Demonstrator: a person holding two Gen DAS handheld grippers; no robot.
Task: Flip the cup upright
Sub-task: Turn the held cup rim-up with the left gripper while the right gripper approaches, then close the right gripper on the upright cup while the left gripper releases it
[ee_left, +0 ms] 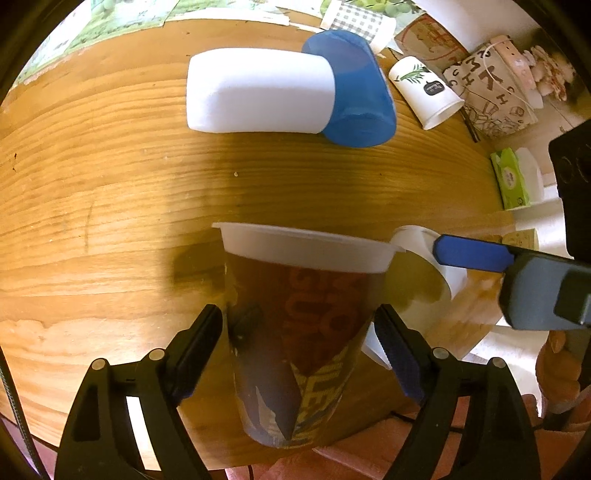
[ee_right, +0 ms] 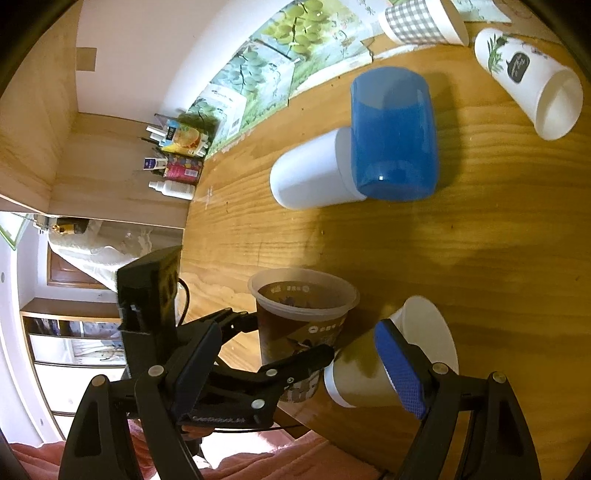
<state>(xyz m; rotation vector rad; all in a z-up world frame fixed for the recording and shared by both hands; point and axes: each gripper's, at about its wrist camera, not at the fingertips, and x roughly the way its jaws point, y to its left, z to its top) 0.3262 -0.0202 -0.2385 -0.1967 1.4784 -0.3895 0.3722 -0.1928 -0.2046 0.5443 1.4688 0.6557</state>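
Observation:
A brown printed cup (ee_left: 299, 325) with a translucent rim stands upright on the wooden table (ee_left: 110, 221), between the fingers of my left gripper (ee_left: 299, 350), which sits around its lower body with a narrow gap on each side. It also shows in the right wrist view (ee_right: 295, 325). A white paper cup (ee_right: 369, 365) lies on its side just right of it, its mouth facing away; in the left wrist view (ee_left: 424, 251) only part shows. My right gripper (ee_right: 295, 373) is open, its blue-padded finger (ee_right: 400, 373) resting against this cup's side.
A white cup (ee_left: 258, 90) and a blue cup (ee_left: 354, 88) lie on their sides, touching, at the table's far middle. A leaf-print paper cup (ee_left: 424, 90) and a checked cup (ee_right: 421, 20) lie further back. Patterned bags (ee_left: 491, 92) and a green tissue pack (ee_left: 511, 179) sit right.

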